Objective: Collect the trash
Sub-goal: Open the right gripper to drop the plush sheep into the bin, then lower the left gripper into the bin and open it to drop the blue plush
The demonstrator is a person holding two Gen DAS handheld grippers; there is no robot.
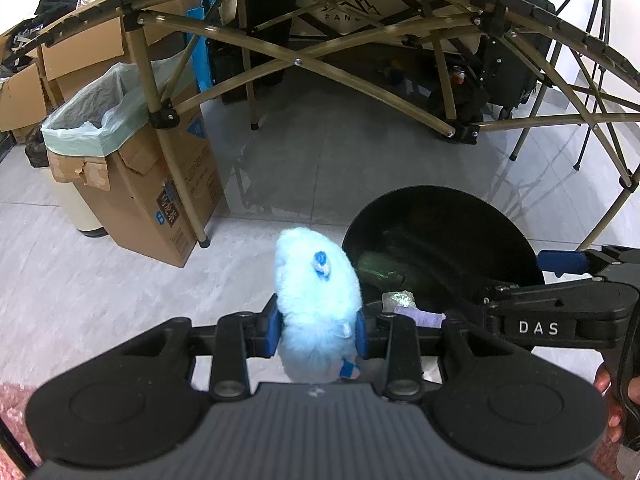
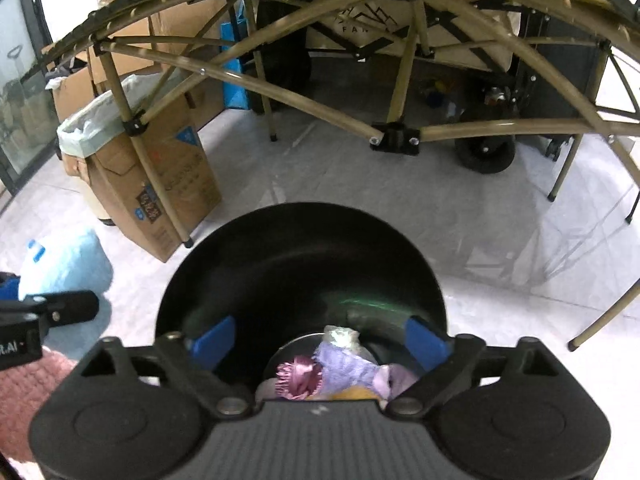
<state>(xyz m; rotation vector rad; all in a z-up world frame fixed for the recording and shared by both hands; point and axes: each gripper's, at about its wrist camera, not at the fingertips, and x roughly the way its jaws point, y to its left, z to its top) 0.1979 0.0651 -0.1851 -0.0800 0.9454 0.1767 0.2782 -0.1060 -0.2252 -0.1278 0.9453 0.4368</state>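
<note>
My left gripper [image 1: 318,330] is shut on a pale blue fluffy plush toy [image 1: 316,276], which stands up between the blue pads above the grey floor. The same toy [image 2: 64,268] shows at the left edge of the right wrist view. To its right is a round black bin with its lid [image 2: 296,264] raised. My right gripper [image 2: 320,340] hangs open over the bin's mouth, nothing between its pads. Inside lie a purple cloth [image 2: 344,364], a magenta fringed scrap [image 2: 298,376] and a crumpled pale wrapper [image 2: 340,334].
A cardboard box lined with a green bag [image 1: 132,184] stands at the left, behind a leg of the folding table frame [image 1: 180,176]. A tripod [image 1: 600,60] is far right, a wagon wheel [image 2: 486,156] beyond the frame, a pink rug [image 2: 24,384] at the near left.
</note>
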